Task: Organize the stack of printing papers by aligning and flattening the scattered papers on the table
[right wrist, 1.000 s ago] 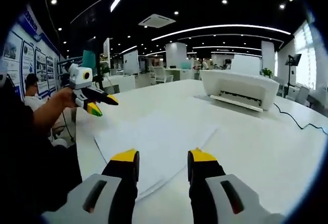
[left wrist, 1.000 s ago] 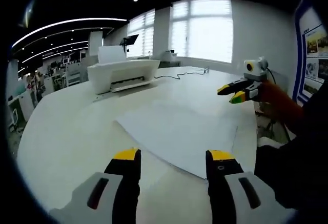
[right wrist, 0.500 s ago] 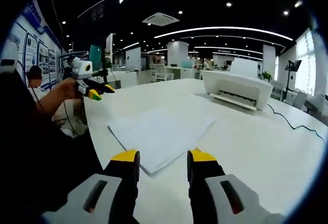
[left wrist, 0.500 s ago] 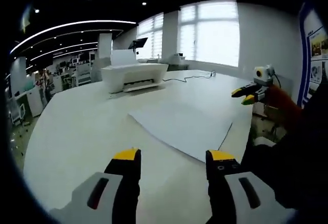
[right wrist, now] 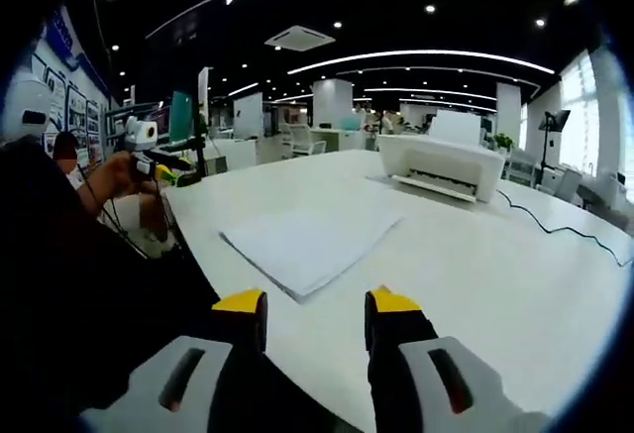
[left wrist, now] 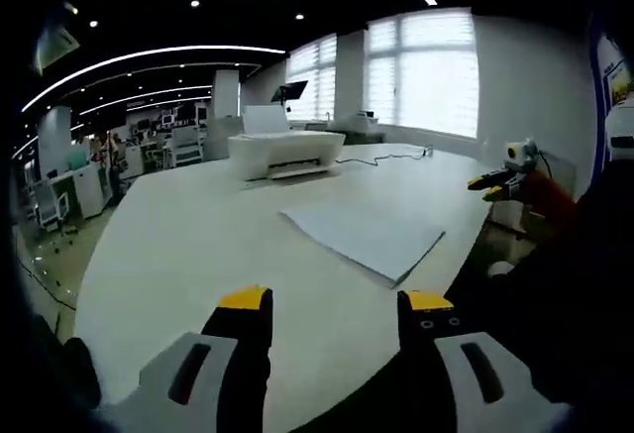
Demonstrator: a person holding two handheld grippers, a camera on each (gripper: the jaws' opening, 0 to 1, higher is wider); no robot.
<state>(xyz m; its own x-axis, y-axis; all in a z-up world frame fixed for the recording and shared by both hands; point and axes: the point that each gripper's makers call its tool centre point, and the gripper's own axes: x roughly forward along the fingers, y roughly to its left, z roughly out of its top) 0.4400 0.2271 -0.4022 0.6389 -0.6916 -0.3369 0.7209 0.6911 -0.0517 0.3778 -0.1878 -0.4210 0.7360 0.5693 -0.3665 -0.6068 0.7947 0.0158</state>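
Left gripper view looks along a white table [left wrist: 198, 255] with its own left gripper [left wrist: 335, 302] at the bottom — yellow-tipped jaws wide apart, nothing between them, held over the table's near edge. The papers [left wrist: 365, 235] lie flat as a low stack near the table's right edge in this view, well ahead of the jaws and apart from them; one corner points toward the camera. Beyond the papers, toward the far edge, sits a white printer [left wrist: 284, 153], with a dark cable [left wrist: 381, 156] trailing from it across the tabletop to the right. Off the right edge of the table the right gripper [left wrist: 487, 188] shows, held in a hand [left wrist: 540, 193], clear of the table and the papers.

Right gripper view shows the same table [right wrist: 475, 255] from the other side. The right gripper's [right wrist: 315, 304] yellow tips stand apart and empty, above the near edge. The papers [right wrist: 307, 240] lie ahead of the jaws, toward the table's left edge here, looking roughly squared — though small offsets between sheets cannot be judged. The printer [right wrist: 441, 163] stands toward the far right, its cable [right wrist: 555, 227] running along the tabletop toward the right edge. The left gripper [right wrist: 166, 170] hangs off the table's left edge in a hand [right wrist: 114, 173]; whether its jaws are apart cannot be told from this side.
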